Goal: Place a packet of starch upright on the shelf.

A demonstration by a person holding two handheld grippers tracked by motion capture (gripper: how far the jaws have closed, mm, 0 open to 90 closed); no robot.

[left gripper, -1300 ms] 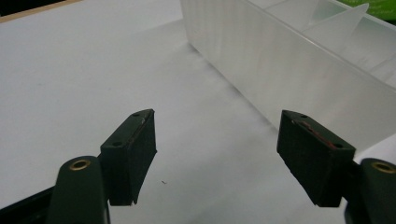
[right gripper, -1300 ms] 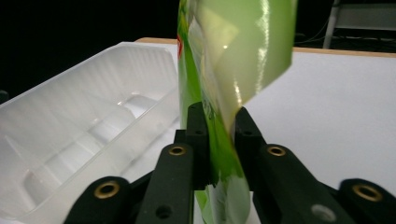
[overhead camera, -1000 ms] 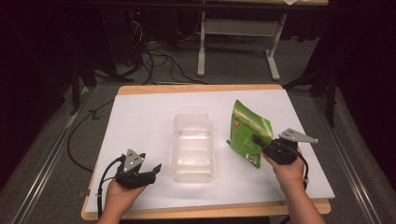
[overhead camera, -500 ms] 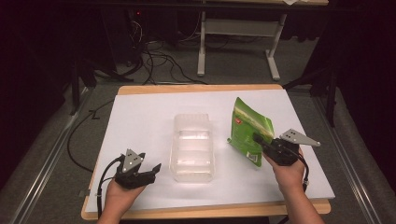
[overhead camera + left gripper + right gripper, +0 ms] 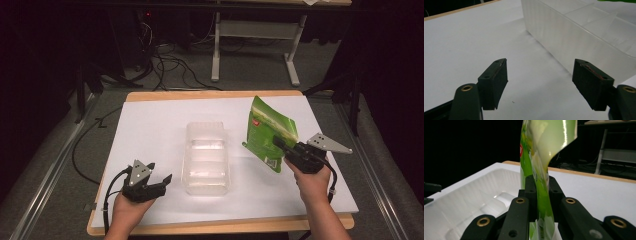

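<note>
Right claw (image 5: 281, 145) clamped on green pouch (image 5: 270, 131), holding it upright above tabletop (image 5: 150, 125) just right of clear plastic tray (image 5: 206, 159), likely to drop it in. Left claw (image 5: 161, 181) wide open, empty, resting beside tray's near-left corner, probably ready to steady it. Pouch glossy, crumpled, barcode near bottom.

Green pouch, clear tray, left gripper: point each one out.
green pouch (image 5: 267, 131), high view, front panel.
clear tray (image 5: 206, 186), high view, near rim.
left gripper (image 5: 159, 178), high view, between its open jaws.
</note>
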